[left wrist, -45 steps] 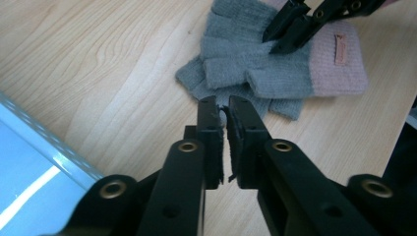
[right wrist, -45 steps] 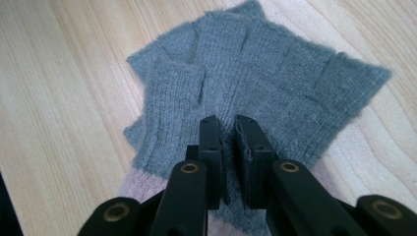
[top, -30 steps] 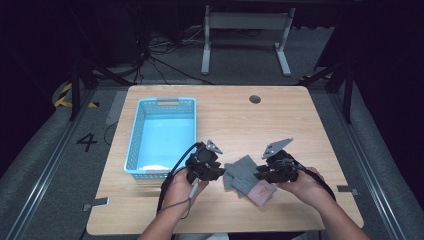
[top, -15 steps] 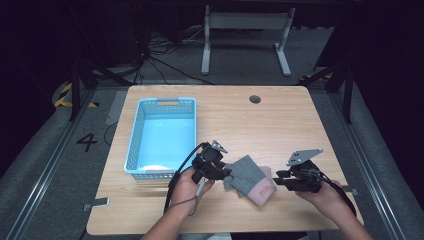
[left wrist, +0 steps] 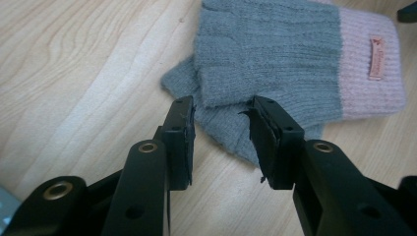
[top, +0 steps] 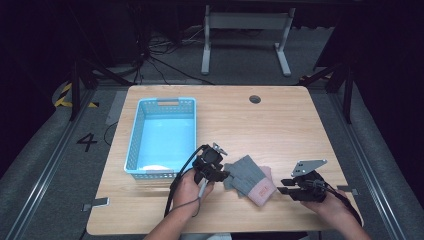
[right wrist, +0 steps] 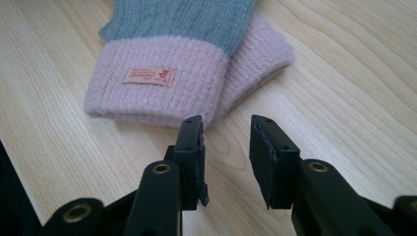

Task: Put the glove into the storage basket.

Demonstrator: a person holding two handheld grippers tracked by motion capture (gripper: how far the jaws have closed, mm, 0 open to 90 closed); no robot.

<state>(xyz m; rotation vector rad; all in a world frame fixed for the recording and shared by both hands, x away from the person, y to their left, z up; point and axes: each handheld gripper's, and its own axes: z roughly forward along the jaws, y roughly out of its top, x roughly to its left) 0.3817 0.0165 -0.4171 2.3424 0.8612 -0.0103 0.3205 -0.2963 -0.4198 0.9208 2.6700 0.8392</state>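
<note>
High view, looking down on a light wooden table: a pair of knitted gloves — grey with pale pink cuffs — lies stacked, one on top of the other, near the front edge of the table, at about five o'clock from a light blue plastic basket. The basket holds no gloves, so the work looks to be at an early-to-middle stage: judging from how things lie, the pair has been laid together, and lifting it and carrying it toward the basket at about ten o'clock is probably what remains. The left gripper sits at the gloves' nine o'clock side, at the grey finger end; the right gripper rests at their three o'clock side, just beside the pink cuffs and apart from them. Left gripper view: the left gripper has its two black jaws moderately apart, straddling the edge of the lower grey glove — the fabric lies between the pads but is not yet pinched, and whether a pad brushes it cannot be told. A small orange label shows on the pink cuff at two o'clock. Right gripper view: the right gripper has its jaws moderately apart around bare wood, holding nothing, with the folded pink cuffs just beyond the tips at about eleven o'clock.
</note>
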